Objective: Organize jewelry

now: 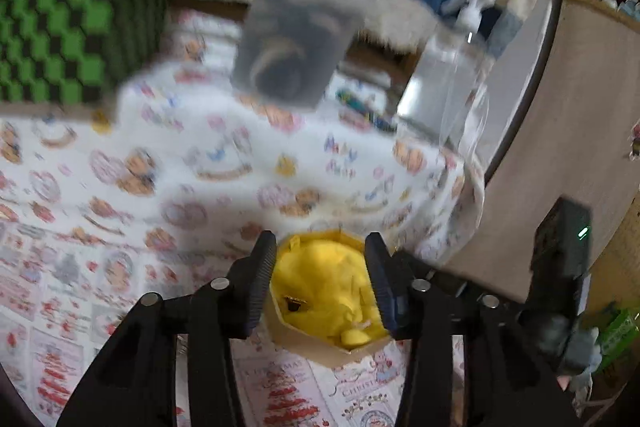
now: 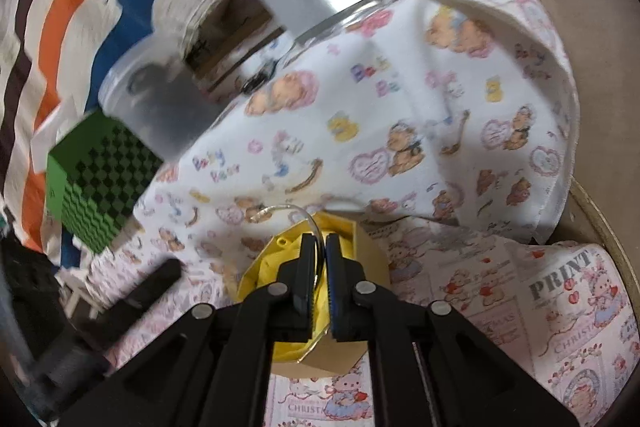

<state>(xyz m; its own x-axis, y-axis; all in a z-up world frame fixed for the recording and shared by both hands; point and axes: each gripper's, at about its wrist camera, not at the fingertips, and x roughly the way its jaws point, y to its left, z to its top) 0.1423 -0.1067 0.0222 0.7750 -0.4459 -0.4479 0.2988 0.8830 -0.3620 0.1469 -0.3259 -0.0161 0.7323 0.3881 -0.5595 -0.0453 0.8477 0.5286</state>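
Observation:
A hexagonal cardboard box (image 1: 304, 347) lined with yellow cloth sits on the printed cloth, and a small dark and gold piece (image 1: 296, 305) lies inside it. My left gripper (image 1: 320, 255) is open above the box, which shows in the gap between its fingers; I see nothing held. In the right wrist view the same box (image 2: 372, 259) lies just under my right gripper (image 2: 319, 247). That gripper is shut on a thin clear bangle (image 2: 280, 209), whose hoop arcs up and to the left out of the jaws, over the box's far rim.
A green chequered box (image 1: 60, 27) (image 2: 96, 187) stands at the left. A clear plastic tub (image 1: 288, 39) with dark contents and a clear pump bottle (image 1: 448, 79) stand behind the box. Teddy-print cloths (image 2: 440, 107) cover a round wooden table (image 1: 560, 127). The other gripper's body (image 1: 560, 267) is at the right.

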